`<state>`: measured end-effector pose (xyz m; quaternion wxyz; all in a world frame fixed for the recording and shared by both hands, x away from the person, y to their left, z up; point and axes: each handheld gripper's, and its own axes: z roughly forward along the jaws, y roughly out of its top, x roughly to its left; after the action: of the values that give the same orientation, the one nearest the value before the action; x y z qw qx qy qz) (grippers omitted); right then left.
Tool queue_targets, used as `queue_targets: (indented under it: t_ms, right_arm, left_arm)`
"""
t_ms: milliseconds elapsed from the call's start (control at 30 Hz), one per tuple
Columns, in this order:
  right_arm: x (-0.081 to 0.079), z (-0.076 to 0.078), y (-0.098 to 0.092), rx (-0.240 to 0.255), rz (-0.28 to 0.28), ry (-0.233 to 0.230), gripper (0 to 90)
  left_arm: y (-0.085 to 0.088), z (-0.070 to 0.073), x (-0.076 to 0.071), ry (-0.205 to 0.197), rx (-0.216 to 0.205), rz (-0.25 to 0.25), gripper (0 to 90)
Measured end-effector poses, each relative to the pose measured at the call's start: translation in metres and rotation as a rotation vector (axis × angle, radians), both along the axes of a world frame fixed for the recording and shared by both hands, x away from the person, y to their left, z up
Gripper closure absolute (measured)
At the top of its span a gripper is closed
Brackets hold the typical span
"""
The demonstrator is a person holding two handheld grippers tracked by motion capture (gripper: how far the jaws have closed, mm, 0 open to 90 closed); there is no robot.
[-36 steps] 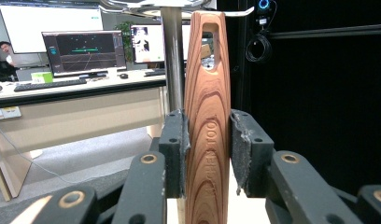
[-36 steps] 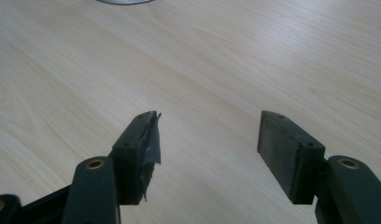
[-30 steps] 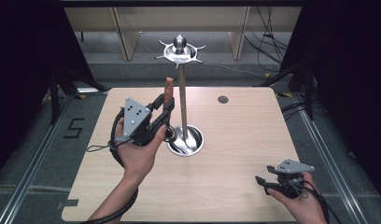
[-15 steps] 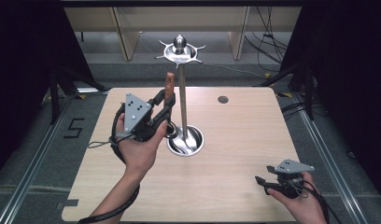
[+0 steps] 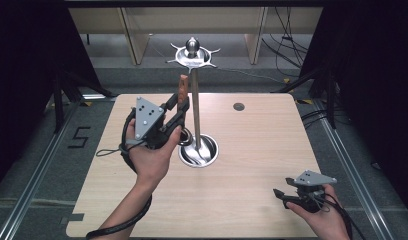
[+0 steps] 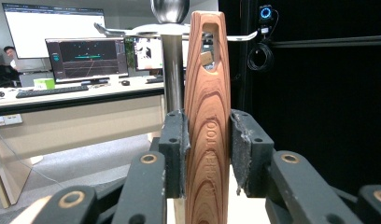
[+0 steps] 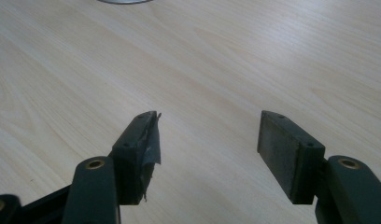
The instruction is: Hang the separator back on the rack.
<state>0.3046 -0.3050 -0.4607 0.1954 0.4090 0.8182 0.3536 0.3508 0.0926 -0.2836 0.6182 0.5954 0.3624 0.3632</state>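
Metal stand [image 5: 194, 100] upright mid-table, just beside the raised wooden handle [image 5: 182, 92] — bare tabletop [image 5: 262, 140] all around

Light wood table [image 5: 252, 150], metal stand's round base [image 5: 198, 151] at ctr, dark disc [image 5: 238, 106] nr far edge

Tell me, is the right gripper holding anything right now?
No, the right gripper is open, with only bare wooden table between its jaws.

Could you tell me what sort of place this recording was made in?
Probably a lab or office workspace: computer monitors and a keyboard sit on a long desk behind the wooden table, with cables on the floor.
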Motion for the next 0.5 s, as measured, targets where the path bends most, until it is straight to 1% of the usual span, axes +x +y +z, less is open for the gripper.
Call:
queue_targets:
  t_ms: [33, 67, 100, 133, 167, 200, 233, 267, 300, 333, 367, 400, 433, 467, 500]
  right_arm:
    - [0.0001, 0.0002, 0.0001, 0.002, -0.001, 0.000, 39.1]
    - [0.0002, 0.0000, -0.0002, 0.000, 0.000, -0.003, 39.1]
    - [-0.0003, -0.0004, 0.0004, 0.004, -0.005, -0.002, 39.1]
    - [-0.0001, -0.0005, 0.0002, 0.001, -0.002, -0.006, 39.1]
    - [-0.0010, 0.0007, 0.0006, 0.008, -0.010, 0.016, 39.1]
    - [-0.0010, 0.0010, 0.0004, 0.005, -0.006, 0.020, 39.1]
    - [-0.0005, -0.0007, 0.0005, 0.006, -0.007, -0.003, 39.1]
    - [-0.0005, -0.0001, 0.0004, 0.005, -0.004, 0.003, 39.0]
    - [-0.0010, 0.0007, 0.0006, 0.008, -0.008, 0.017, 39.0]
    - [-0.0009, 0.0006, 0.0005, 0.007, -0.008, 0.015, 39.1]
    - [-0.0009, 0.0006, 0.0005, 0.007, -0.008, 0.015, 39.0]
    - [-0.0014, 0.0005, 0.0009, 0.011, -0.015, 0.020, 39.1]
    - [-0.0010, 0.0005, 0.0006, 0.007, -0.009, 0.016, 39.0]
    - [-0.0010, 0.0006, 0.0006, 0.007, -0.008, 0.016, 39.0]
    - [-0.0010, 0.0006, 0.0006, 0.007, -0.007, 0.017, 39.0]
  left_arm:
    - [0.0007, 0.0011, 0.0015, -0.018, 0.012, 0.004, 67.1]
    - [0.0007, 0.0017, 0.0015, -0.015, 0.013, 0.006, 67.1]
    - [-0.0006, 0.0017, 0.0012, 0.001, 0.000, 0.005, 67.1]
    - [-0.0001, 0.0027, 0.0024, -0.016, 0.012, 0.009, 67.1]
    - [-0.0015, 0.0026, 0.0018, -0.001, -0.001, 0.006, 67.1]
    - [-0.0021, 0.0030, 0.0021, -0.003, 0.004, 0.007, 67.1]
    - [-0.0021, 0.0035, 0.0030, -0.020, 0.014, 0.013, 67.1]
    - [-0.0024, 0.0039, 0.0030, -0.024, 0.020, 0.016, 67.1]
    - [-0.0027, 0.0042, 0.0030, -0.025, 0.021, 0.018, 67.1]
    - [-0.0040, 0.0041, 0.0025, -0.010, 0.008, 0.016, 67.1]
    - [-0.0034, 0.0050, 0.0039, -0.025, 0.021, 0.022, 67.1]
    - [-0.0036, 0.0051, 0.0042, -0.024, 0.020, 0.023, 67.1]
    - [-0.0039, 0.0054, 0.0050, -0.024, 0.020, 0.025, 67.1]
    - [-0.0049, 0.0051, 0.0046, -0.007, 0.010, 0.025, 67.1]
    - [-0.0044, 0.0055, 0.0057, -0.021, 0.022, 0.032, 67.1]
